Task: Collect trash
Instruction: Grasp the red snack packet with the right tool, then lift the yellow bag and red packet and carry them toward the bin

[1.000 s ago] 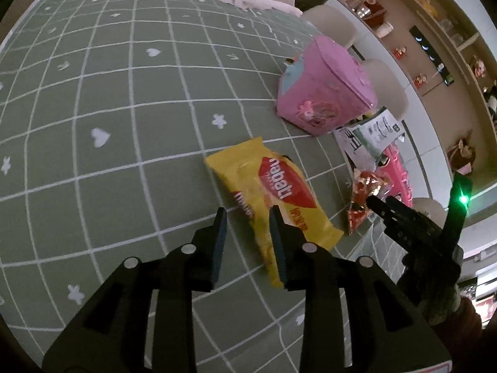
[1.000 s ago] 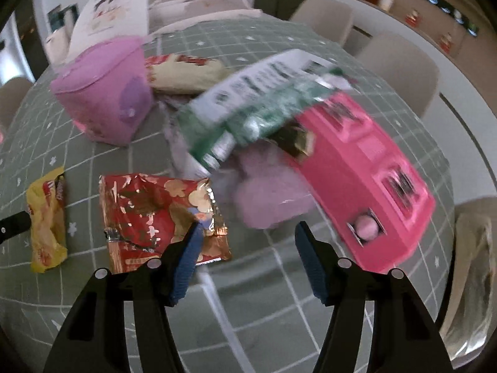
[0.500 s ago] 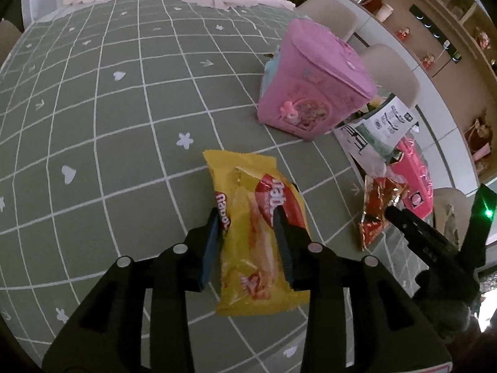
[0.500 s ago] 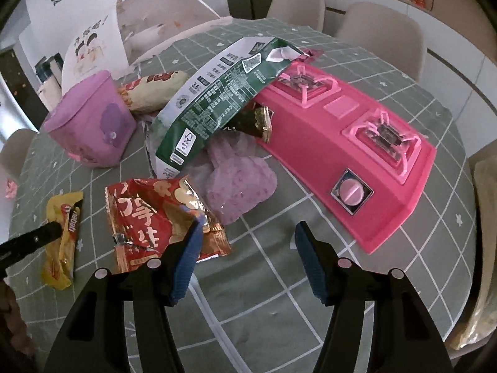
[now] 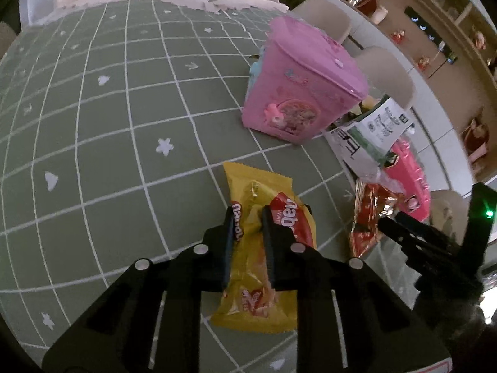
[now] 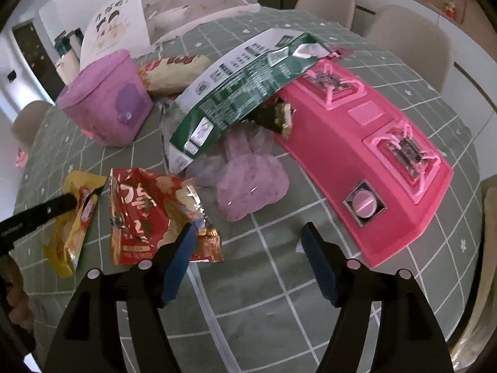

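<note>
Trash lies in one cluster on the green gridded tablecloth (image 5: 93, 124): one green-and-white bag (image 6: 236, 93), one red foil wrapper (image 6: 149, 214), one yellow wafer wrapper (image 5: 264, 248) — perhaps more behind. Left gripper (image 5: 247, 217) is closing across the yellow wrapper, which runs lengthwise between its fingers, pads apparently pinching it; right gripper (image 6: 248, 233) hangs wide and is opening further over bare cloth, the red wrapper just beside its left finger.

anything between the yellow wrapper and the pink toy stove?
Yes: the red foil snack bag lies between the yellow wrapper and pink toy stove, clearest in the right wrist view.
</note>
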`<state>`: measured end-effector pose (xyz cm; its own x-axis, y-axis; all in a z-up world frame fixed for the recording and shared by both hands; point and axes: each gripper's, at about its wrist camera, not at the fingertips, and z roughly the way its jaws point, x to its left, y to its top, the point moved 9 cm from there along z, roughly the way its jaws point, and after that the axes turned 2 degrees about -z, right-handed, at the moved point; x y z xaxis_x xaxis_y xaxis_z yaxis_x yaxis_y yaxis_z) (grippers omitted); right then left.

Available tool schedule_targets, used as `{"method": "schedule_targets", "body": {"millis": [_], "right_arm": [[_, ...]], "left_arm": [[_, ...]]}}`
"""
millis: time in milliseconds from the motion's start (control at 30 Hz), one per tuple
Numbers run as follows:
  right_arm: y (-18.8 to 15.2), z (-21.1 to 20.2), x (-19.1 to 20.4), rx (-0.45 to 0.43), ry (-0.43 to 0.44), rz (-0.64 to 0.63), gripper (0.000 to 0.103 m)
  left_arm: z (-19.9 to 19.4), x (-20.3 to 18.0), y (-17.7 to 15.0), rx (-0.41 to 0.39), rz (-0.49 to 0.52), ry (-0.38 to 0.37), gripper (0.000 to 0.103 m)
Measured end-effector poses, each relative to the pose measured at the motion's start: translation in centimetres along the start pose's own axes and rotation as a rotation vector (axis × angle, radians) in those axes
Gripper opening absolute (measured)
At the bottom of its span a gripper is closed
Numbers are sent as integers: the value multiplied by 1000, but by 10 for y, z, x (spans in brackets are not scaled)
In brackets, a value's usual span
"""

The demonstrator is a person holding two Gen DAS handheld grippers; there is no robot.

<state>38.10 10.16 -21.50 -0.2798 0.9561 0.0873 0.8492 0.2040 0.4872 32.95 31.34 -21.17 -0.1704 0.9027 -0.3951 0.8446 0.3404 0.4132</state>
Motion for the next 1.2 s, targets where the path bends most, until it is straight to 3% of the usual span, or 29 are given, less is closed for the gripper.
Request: {"method": "schedule_targets", "body": {"millis": [133, 233, 333, 433, 500, 700, 733, 833, 867, 1000, 1200], "right_arm": [[5, -11, 6, -25, -18, -50, 16], [9, -26, 7, -63, -29, -85, 6], [12, -47, 6, -101, -24, -99, 4], [15, -66, -1, -131, -3, -88, 4], [13, -71, 0, -123, 67, -81, 4], [10, -50, 8, -92, 163, -89, 7], [11, -45, 10, -88, 169, -99, 15], [15, -40, 30, -115, 186, -190, 55], [18, -39, 40, -126, 203, -242, 57], [31, -32, 76, -144, 201, -488, 57], [33, 9, 79, -27, 189, -568, 58]], "left_arm": [[-12, 6, 1, -8, -34, -26, 16], [-18, 6, 4, -14, -42, -28, 15], [-25, -1, 7, -26, -28, -39, 13], [-32, -10, 10, -38, -12, -49, 7], [-39, -14, 12, -56, -7, -49, 7], [-56, -22, 11, -81, 21, -34, 7], [-57, -22, 10, -80, 25, -32, 7], [-59, -18, 9, -68, 39, -24, 7], [-58, -16, 9, -61, 43, -24, 7], [-55, -7, 7, -39, 46, -25, 7], [-52, -2, 8, -28, 40, -35, 7]]}}
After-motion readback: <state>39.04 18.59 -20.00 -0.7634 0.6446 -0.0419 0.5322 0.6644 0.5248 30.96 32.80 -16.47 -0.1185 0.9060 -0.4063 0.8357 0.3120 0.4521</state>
